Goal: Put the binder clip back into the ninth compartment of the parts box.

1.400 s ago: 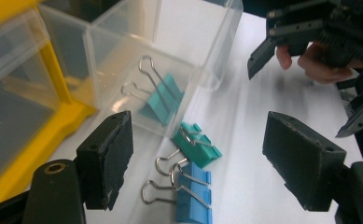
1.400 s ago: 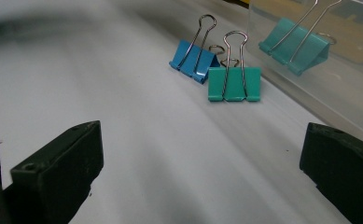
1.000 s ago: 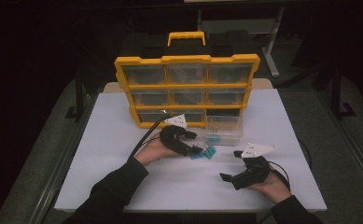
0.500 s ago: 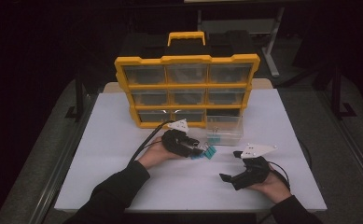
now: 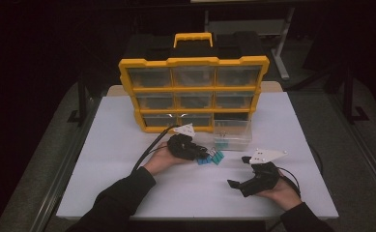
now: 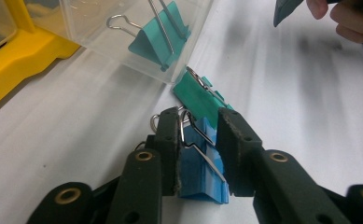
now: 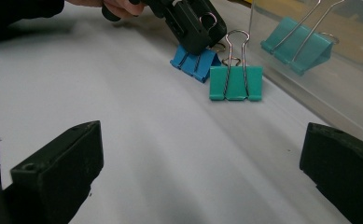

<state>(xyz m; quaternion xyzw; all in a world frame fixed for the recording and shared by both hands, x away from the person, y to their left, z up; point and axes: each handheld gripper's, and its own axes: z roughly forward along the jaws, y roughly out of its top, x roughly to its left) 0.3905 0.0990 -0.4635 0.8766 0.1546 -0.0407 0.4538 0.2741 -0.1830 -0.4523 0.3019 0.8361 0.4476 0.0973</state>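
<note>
Blue metal binder clip (image 6: 198, 163) lay on the white table (image 5: 127, 145), and my left hand-held gripper (image 6: 197, 140) was pinching it. I feared it might slip and knock the green clip (image 7: 235, 82). My right hand-held gripper (image 7: 202, 172) was wide open.

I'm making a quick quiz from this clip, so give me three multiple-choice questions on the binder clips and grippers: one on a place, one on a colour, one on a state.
1. Where is the clear drawer?
A. On the table in front of the yellow cabinet
B. Inside the cabinet
C. On the floor

2. What colour is the clip between the left gripper's jaws?
A. Red
B. Blue
C. Black

3. How is the right gripper?
A. Shut on a clip
B. Shut on the drawer
C. Open, holding nothing

Answers: 1 A, the high view shows it pulled out onto the white table. 2 B, the left gripper view shows a blue clip there, beside a green clip. 3 C, its jaws stand wide apart over bare table.
</note>
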